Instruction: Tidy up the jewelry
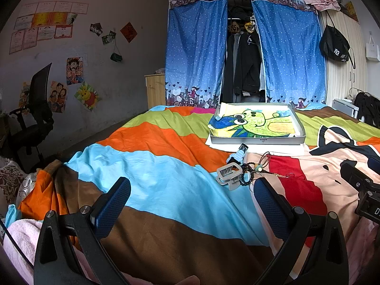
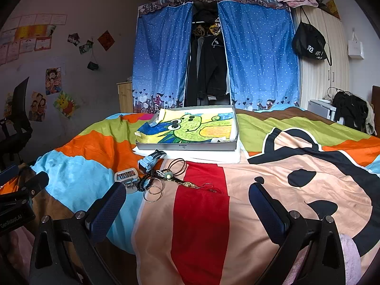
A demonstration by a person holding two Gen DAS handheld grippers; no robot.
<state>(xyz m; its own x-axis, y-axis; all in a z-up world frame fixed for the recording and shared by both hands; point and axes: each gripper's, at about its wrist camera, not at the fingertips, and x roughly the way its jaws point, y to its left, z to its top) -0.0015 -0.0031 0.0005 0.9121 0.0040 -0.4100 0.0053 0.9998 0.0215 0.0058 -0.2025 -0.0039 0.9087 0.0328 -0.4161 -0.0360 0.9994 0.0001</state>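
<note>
Jewelry (image 2: 156, 180) lay heaped on the quilt (image 2: 261, 190) just before the tray (image 2: 190, 146); left gripper (image 1: 192, 190) and right gripper (image 2: 187, 194) both hung spread, empty, open quilt below.

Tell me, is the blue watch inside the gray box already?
No, the blue watch lies on the bedspread in front of the gray box.

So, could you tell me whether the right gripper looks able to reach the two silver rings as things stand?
Probably yes. The right gripper is open and holds nothing, and the silver rings lie flat on the bedspread just ahead and left of it, uncovered, though the black bead bracelet touches them.
</note>
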